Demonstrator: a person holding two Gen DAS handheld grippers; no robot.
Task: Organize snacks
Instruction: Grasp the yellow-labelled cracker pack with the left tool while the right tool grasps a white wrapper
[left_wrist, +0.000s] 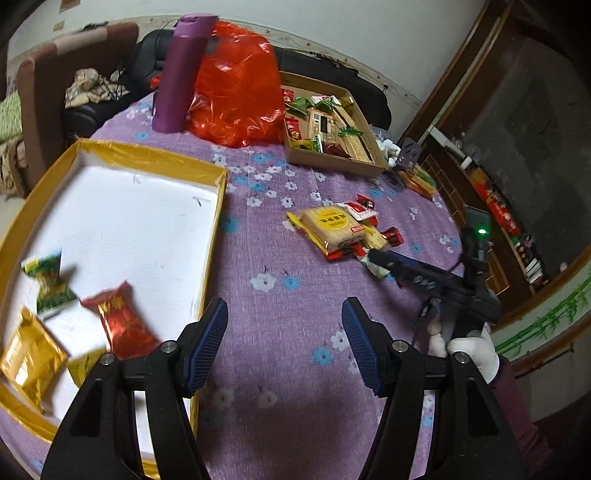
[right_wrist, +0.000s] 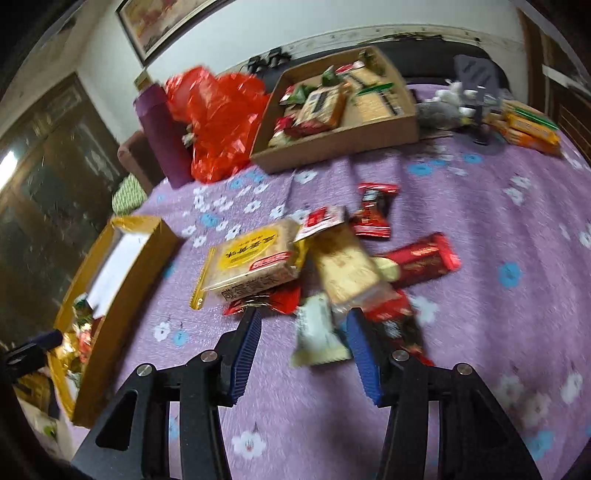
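Note:
A gold-rimmed white box (left_wrist: 218, 192) lies at the left, holding a green snack (left_wrist: 48, 284), a red snack (left_wrist: 123, 321) and a gold packet (left_wrist: 29, 354). My left gripper (left_wrist: 284, 325) is open and empty above the purple cloth beside the box. A pile of loose snacks (left_wrist: 340, 229) lies mid-table, topped by a yellow cracker pack (right_wrist: 251, 258). My right gripper (right_wrist: 304, 339) is open, with a pale green-white snack (right_wrist: 317, 336) between its fingers at the pile's near edge. The right gripper also shows in the left wrist view (left_wrist: 380, 258).
A brown cardboard tray (right_wrist: 332, 147) full of snacks stands at the back. A purple bottle (left_wrist: 181, 74) and a red plastic bag (left_wrist: 240, 85) stand behind the gold box. Orange packs (right_wrist: 532, 129) and a small stand lie at the far right edge.

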